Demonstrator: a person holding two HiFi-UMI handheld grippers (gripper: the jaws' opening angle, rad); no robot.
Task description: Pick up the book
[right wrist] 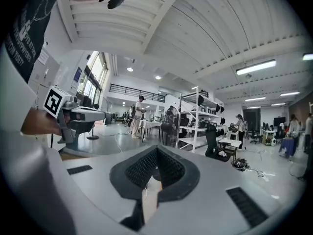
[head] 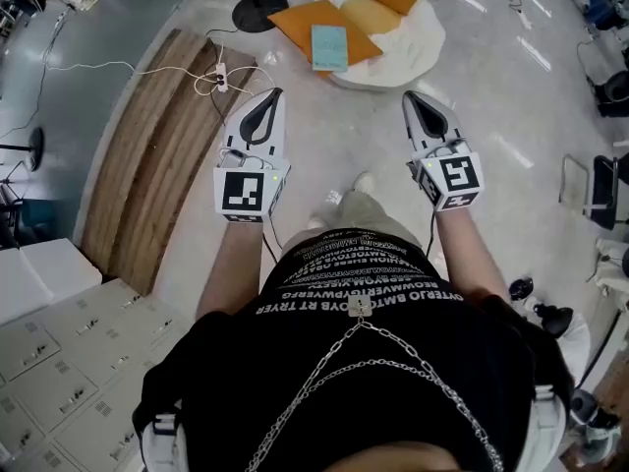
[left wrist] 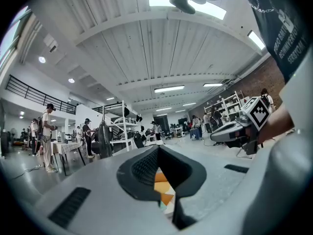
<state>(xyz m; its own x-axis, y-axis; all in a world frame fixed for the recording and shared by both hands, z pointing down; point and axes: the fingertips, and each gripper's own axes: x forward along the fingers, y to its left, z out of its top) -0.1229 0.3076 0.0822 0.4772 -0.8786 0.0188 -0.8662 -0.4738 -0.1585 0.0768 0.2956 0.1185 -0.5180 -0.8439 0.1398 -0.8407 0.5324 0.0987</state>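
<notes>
Me: I stand over a pale floor (head: 324, 165), my black printed shirt (head: 373, 362) at the bottom of the head view and one light shoe (head: 365, 181) showing past it.
Left tongs (head: 276, 93): held out level in front of me. The two jaws are pressed together with nothing gripped. In the left gripper view only a sliver of orange and white shows through the gap behind the jaws.
Right tongs (head: 407, 95): held out beside the left, well apart from it and tipped slightly down. Its jaws are also closed together and empty.
Left of the tongs: a long wooden board (head: 147, 155) lies on the floor. A white power strip (head: 222, 75) sits at its far edge and a thin white cable (head: 118, 65) trails away from it.
Book (head: 329, 47): pale blue-green and lying flat ahead of both tongs, roughly between their lines and nearer the left one. Neither tongs touches it.
Under the book: orange envelopes (head: 295, 18) are spread over a white round pad (head: 413, 47) on the floor. I cannot tell what the pad is.
Farthest: a black round stand base (head: 257, 12) is just left of the envelopes.
</notes>
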